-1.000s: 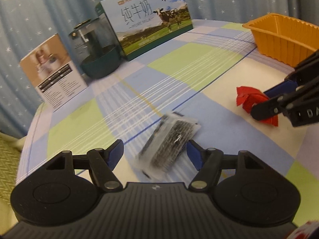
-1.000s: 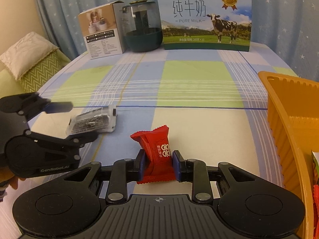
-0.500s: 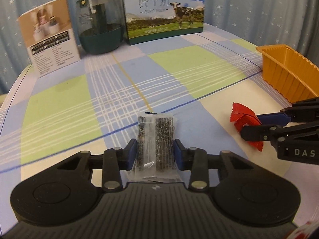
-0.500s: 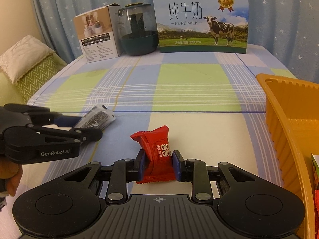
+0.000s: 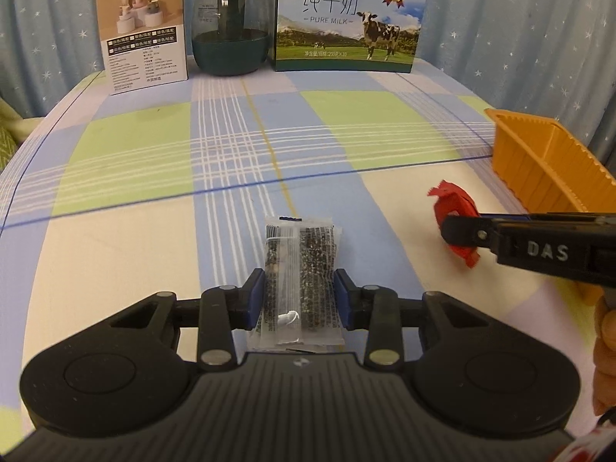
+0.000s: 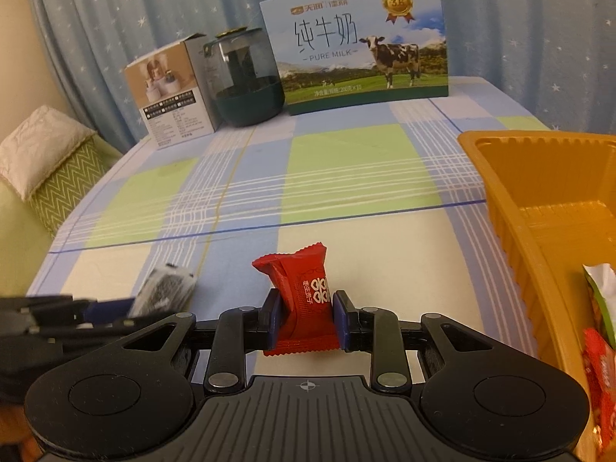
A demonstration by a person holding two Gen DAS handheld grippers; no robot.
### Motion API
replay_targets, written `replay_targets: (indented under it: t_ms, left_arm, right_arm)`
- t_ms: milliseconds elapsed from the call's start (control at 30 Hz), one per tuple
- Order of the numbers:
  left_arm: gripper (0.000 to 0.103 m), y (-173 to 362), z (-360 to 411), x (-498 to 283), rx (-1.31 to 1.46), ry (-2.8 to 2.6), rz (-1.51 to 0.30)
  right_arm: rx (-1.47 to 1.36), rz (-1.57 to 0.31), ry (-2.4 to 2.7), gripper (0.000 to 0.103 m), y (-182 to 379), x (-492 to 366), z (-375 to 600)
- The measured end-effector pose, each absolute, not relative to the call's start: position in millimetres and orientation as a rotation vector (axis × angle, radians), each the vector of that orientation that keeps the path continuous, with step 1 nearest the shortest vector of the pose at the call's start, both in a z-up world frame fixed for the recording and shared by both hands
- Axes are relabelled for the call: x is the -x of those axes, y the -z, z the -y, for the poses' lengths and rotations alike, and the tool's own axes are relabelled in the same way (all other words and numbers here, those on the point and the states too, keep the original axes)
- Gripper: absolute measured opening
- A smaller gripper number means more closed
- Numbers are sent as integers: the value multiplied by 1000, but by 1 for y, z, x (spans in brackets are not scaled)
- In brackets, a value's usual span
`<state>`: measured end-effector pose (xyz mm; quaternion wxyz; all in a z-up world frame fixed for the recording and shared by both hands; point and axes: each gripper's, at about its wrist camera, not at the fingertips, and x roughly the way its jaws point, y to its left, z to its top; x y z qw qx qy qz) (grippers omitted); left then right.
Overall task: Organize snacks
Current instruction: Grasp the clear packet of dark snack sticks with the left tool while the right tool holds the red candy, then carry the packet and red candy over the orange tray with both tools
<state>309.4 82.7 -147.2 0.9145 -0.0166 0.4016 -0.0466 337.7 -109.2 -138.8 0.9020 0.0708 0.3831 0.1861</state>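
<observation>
Fingers of the left gripper [image 5: 299,299] have just closed on a clear plastic packet of dark seeded snack [image 5: 298,281], pinched at both long edges. Right gripper [image 6: 307,317] fingers pinch a red foil candy wrapper [image 6: 304,300]. Right of both, an orange ribbed plastic tray [image 6: 512,238] sits on the checked surface [image 5: 346,127]. Only the right wrist view shows wrapped snacks [image 6: 598,350] inside it.

snack packets [image 5: 300,273] 2 | orange tray [image 6: 512,231] 1 | boxes [image 5: 348,19] 2 | jar [image 5: 230,27] 1
</observation>
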Motion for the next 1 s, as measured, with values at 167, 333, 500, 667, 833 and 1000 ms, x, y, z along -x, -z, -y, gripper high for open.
replay_targets:
  t_ms: [167,333,500,667,833,1000]
  left_arm:
    - [34,132,-75,-276,85,53,-798]
    - [34,117,-68,-241,129,19,-792]
    - [34,95,-58,-212,165,0,-775]
    - [34,72,-40,-186,157,-3,-760]
    - [34,53,-24,-165,151,-7,-744]
    - [34,40,-16,-149,163,-8,-733]
  right_arm:
    - [-159,-789,-378,29,128,-311,117]
    - [-208,-792,-367,29,116,-280,130]
    - [-226,-776,-348,29,94,-246,143]
    - [-232,-751,-338,29,67,-219,155]
    - [-210,-719,-339,29,47,-198,164]
    - [-202,-706,-346,29,36,-178,172]
